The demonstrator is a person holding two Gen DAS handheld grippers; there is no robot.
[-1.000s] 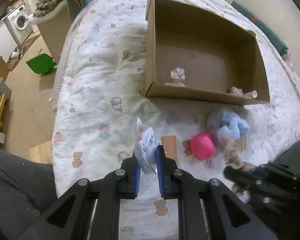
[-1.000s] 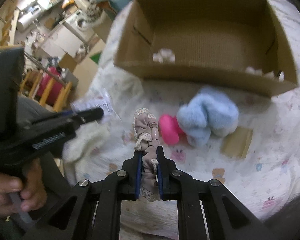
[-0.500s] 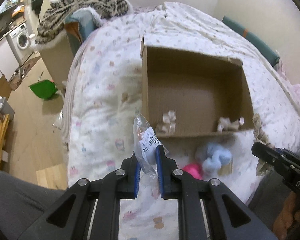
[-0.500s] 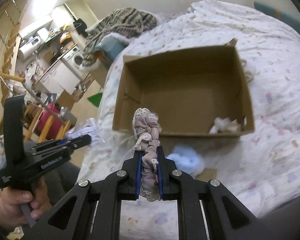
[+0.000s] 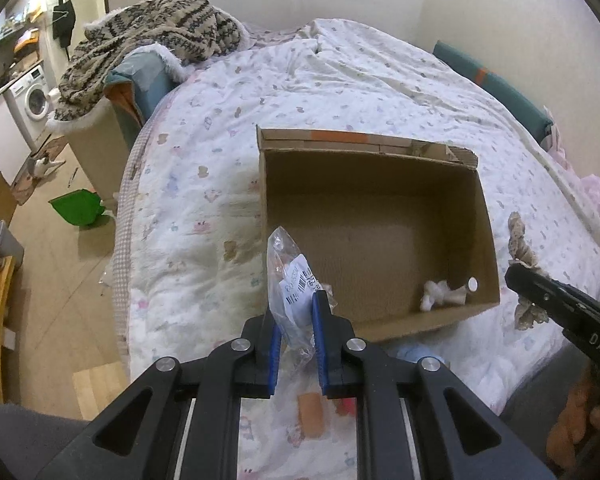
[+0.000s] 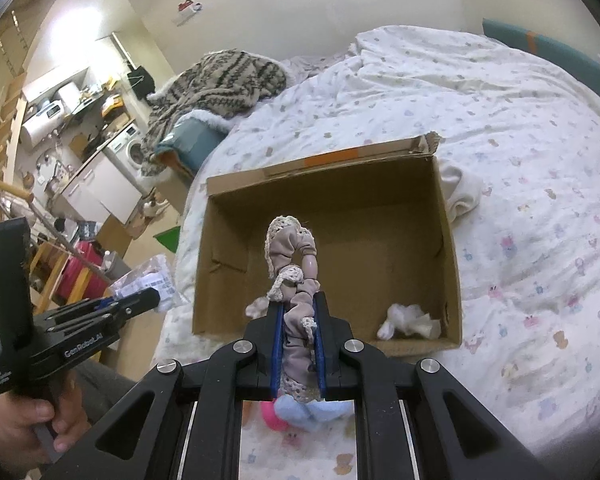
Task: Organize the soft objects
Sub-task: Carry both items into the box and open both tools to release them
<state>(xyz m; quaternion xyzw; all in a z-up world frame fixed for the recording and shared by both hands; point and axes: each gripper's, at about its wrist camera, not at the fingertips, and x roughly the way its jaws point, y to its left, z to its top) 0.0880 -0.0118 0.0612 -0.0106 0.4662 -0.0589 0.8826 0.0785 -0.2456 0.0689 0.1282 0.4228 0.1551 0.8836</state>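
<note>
Left gripper (image 5: 294, 316), stamped "GenRobot.AI", pinches a crinkled barcode-labelled clear plastic bag (image 5: 290, 280) and right gripper (image 6: 298, 320) pinches a lace-trimmed mauve scrunchie (image 6: 294, 264), both above the cardboard box's (image 6: 448, 240) near edge.

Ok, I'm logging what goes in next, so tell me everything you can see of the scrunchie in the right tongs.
The scrunchie is gathered mauve fabric edged with cream lace. It stands upright, its loop poking up past the tips, its lower part squeezed between the blue pads of the right tongs. It hangs in the air in front of the open cardboard box, touching nothing else.
</note>
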